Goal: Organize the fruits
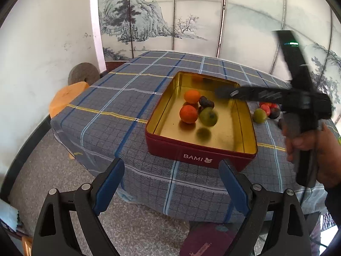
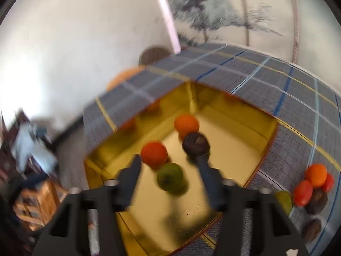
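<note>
1. Green fruit (image 2: 169, 177) sits loose in the gold-lined red tin (image 1: 200, 156), at about 4 o'clock from the red-orange fruit (image 1: 188, 114), with the orange one (image 1: 192, 96) and a dark one (image 1: 205, 102) just beyond.
2. Right gripper (image 2: 168, 160) hangs over the tin, fingers spread, the green fruit between them but not pinched.
3. Left gripper (image 1: 171, 170) is spread wide and empty at the tin's 6 o'clock.
4. More fruit (image 2: 315, 183) is piled on the plaid cloth (image 1: 119, 98) at the tin's 3 o'clock.
</note>
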A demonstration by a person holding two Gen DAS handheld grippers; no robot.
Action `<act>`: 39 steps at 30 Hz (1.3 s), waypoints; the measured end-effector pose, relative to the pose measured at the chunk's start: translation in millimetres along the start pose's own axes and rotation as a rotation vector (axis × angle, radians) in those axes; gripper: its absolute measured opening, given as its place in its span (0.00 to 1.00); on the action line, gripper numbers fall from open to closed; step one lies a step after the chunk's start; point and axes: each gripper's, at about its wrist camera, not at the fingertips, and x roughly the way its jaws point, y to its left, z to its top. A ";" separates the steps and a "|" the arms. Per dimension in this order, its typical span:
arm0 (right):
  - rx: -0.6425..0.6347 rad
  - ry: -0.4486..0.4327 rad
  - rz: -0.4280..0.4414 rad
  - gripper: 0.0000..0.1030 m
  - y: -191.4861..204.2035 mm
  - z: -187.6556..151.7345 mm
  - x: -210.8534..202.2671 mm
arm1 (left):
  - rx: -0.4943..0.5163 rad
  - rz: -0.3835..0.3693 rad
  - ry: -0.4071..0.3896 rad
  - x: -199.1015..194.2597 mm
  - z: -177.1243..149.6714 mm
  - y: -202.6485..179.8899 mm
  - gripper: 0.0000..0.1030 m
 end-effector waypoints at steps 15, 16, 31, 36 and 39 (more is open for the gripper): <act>0.128 0.002 -0.191 0.44 -83.3 -71.3 -70.4 | 0.106 -0.084 0.017 4.5 -8.5 -40.1 0.87; 0.136 0.006 -0.190 0.44 -85.2 -66.7 -63.5 | 0.110 -0.084 0.012 2.6 -8.1 -40.8 0.88; 0.157 0.000 -0.185 0.30 -103.2 -60.8 -41.2 | 0.148 -0.119 0.028 -0.4 -2.4 -54.3 0.87; 0.145 -0.048 -0.291 0.31 -128.0 -111.0 -124.4 | 0.231 -0.248 0.016 -7.7 8.0 -86.3 0.87; 0.188 -0.051 -0.419 0.31 -164.0 -134.0 -167.0 | 0.270 -0.309 0.030 -4.0 18.5 -109.8 0.88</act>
